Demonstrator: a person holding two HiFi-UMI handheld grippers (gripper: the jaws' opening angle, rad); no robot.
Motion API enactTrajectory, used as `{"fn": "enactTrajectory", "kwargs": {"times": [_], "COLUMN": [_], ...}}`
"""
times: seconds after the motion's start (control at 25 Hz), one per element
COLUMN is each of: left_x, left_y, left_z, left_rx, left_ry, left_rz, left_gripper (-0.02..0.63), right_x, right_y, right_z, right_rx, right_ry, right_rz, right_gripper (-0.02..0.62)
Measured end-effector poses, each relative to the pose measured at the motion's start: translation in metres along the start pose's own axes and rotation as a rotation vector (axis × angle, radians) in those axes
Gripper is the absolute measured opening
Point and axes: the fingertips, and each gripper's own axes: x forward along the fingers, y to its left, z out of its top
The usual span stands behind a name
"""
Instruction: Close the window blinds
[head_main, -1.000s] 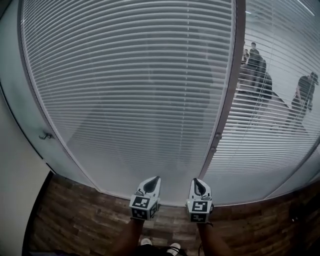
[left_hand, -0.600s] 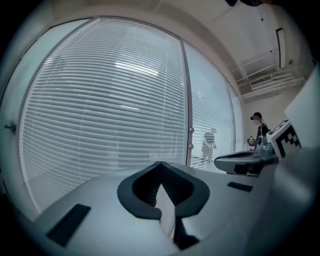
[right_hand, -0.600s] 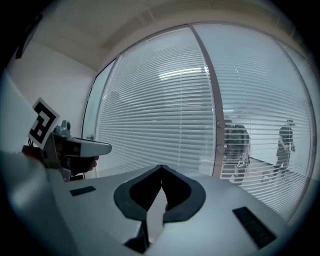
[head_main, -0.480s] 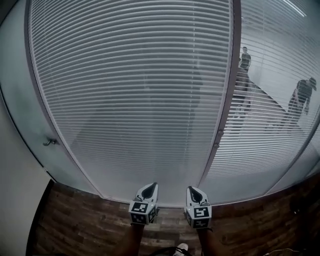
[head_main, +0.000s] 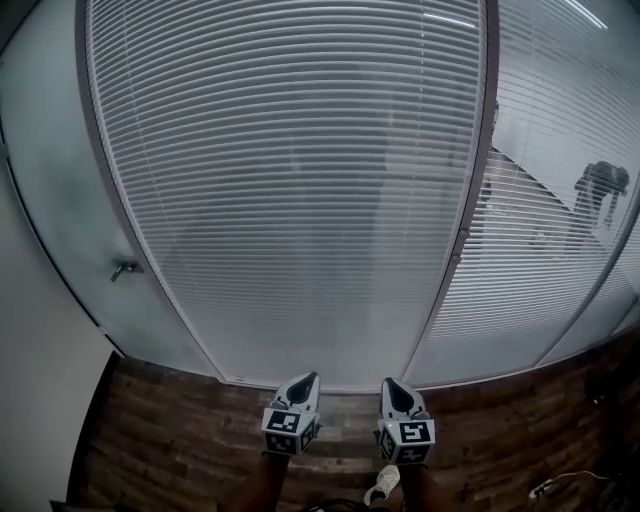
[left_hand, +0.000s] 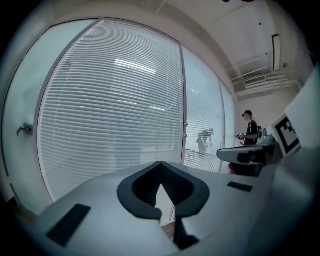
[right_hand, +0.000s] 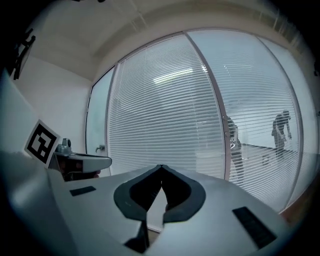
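White slatted blinds (head_main: 300, 180) fill the wide middle glass pane, and their slats look nearly flat shut and grey. The blinds on the right pane (head_main: 545, 240) stand partly open, so the room beyond shows through. Two small knobs (head_main: 459, 248) sit on the dark mullion (head_main: 478, 170) between the panes. My left gripper (head_main: 311, 378) and right gripper (head_main: 389, 383) hang low, side by side, well short of the glass. Both are shut with nothing in them, as the left gripper (left_hand: 160, 163) and the right gripper (right_hand: 161, 166) also show in their own views.
A frosted glass door with a lever handle (head_main: 122, 268) stands at the left. Beyond the right pane a person (head_main: 598, 187) bends over. Another person (left_hand: 250, 131) stands at the right in the left gripper view. The floor below is brown wood (head_main: 170, 420). A white shoe (head_main: 383, 486) shows between my arms.
The panes, mullion and door handle have slid right in the head view. Both grippers sit slightly lower in the picture. The nearer figures beyond the right pane have gone from sight.
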Motion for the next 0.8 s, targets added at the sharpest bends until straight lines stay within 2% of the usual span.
{"fn": "enactTrajectory", "kwargs": {"times": [0.16, 0.44, 0.8], "left_x": [-0.030, -0.079, -0.101], "left_y": [0.001, 0.006, -0.031], "left_z": [-0.007, -0.016, -0.016], "left_rx": [0.003, -0.009, -0.012], "left_ry": [0.012, 0.024, 0.000], "left_rz": [-0.015, 0.044, 0.063], "left_gripper": [-0.005, -0.005, -0.005], "right_x": [-0.023, -0.060, -0.098], "right_y": [0.015, 0.036, 0.032], "right_z": [-0.006, 0.005, 0.007], "right_rx": [0.012, -0.026, -0.063], "right_ry": [0.020, -0.050, -0.054], "right_rz": [-0.060, -0.070, -0.057], "right_gripper": [0.003, 0.003, 0.003]}}
